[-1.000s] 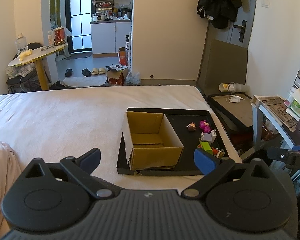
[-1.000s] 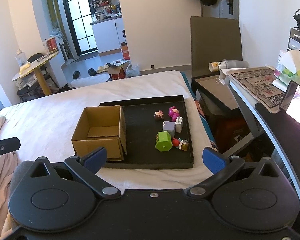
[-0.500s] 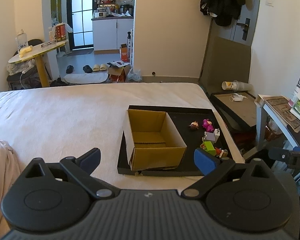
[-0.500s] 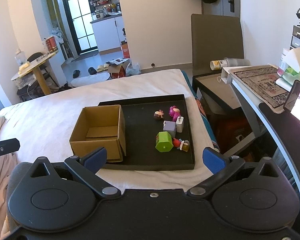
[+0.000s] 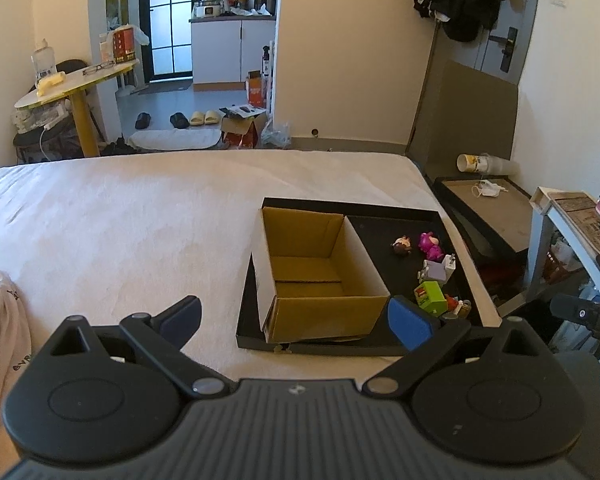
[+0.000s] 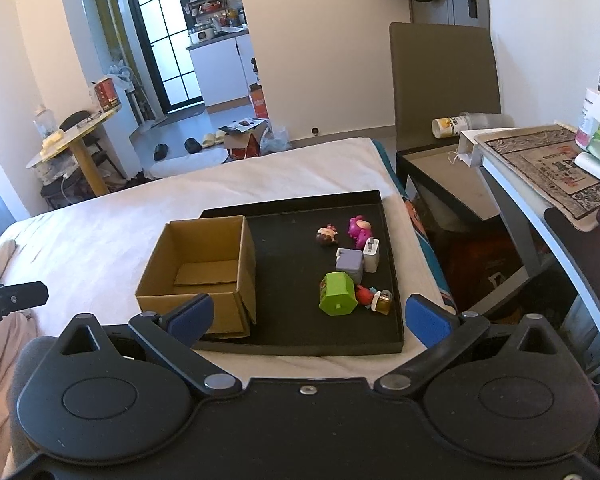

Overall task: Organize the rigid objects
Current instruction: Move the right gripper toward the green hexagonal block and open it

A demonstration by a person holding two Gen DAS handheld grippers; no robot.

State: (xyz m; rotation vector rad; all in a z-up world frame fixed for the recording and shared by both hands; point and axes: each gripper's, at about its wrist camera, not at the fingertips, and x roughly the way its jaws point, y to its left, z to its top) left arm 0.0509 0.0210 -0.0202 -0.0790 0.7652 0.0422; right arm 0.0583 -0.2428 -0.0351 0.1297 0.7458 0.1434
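Observation:
An open, empty cardboard box [image 5: 316,276] [image 6: 204,264] stands on the left part of a black tray [image 5: 396,216] [image 6: 292,240] on the bed. Right of the box lie small toys: a green block [image 6: 337,293] [image 5: 430,296], a grey cube [image 6: 349,261], a white plug [image 6: 371,255], a magenta figure [image 6: 359,229] [image 5: 430,244], a brown figure [image 6: 326,235] and a red-and-yellow piece [image 6: 374,297]. My left gripper [image 5: 296,318] is open and empty, short of the tray's near edge. My right gripper [image 6: 310,316] is open and empty, above the tray's near edge.
The tray sits near the right edge of the white-sheeted bed [image 5: 120,216]. A desk [image 6: 540,168] and a low dark table [image 6: 440,168] stand to the right. A round yellow table [image 5: 76,84] stands far left. Pale cloth [image 5: 0,320] lies at my left.
Both grippers have drifted slightly closer to the tray, and the left view has tilted a little. Nothing on the tray has moved. Both grippers stay open.

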